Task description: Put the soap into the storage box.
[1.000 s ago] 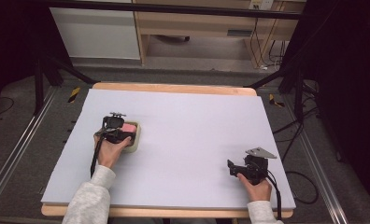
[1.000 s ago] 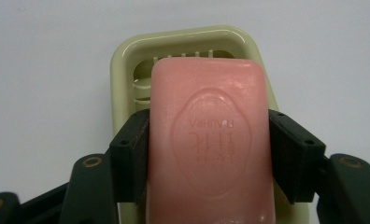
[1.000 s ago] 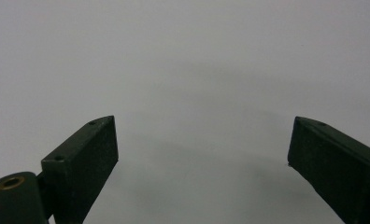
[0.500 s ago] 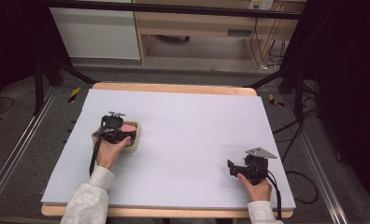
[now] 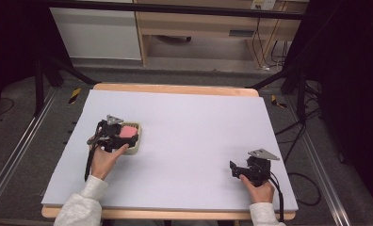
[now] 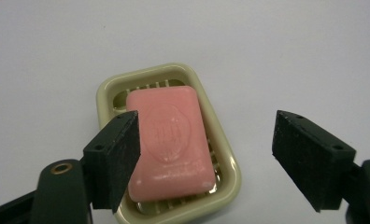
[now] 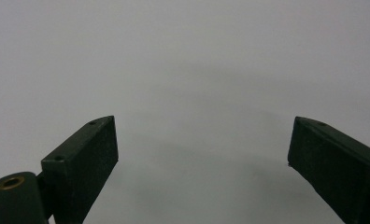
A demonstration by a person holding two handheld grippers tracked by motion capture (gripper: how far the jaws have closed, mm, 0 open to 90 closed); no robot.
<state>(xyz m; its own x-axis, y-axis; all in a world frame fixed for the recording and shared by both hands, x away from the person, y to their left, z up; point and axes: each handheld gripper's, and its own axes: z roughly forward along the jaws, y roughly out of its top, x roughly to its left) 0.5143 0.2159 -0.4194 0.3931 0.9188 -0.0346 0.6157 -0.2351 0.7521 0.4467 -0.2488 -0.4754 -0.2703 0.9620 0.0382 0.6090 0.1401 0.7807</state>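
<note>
The left gripper view shows the stamped pink rectangular soap bar (image 6: 171,142) in its pale green plastic dish (image 6: 109,88), unmoved at the tabletop's (image 5: 198,122) left, between wide fingers (image 6: 113,161); the right gripper (image 7: 202,168) likewise gapes.

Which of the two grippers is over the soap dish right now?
The left gripper: its open fingers hang over the pink soap in the soap dish. The right gripper sits open over bare table.
</note>
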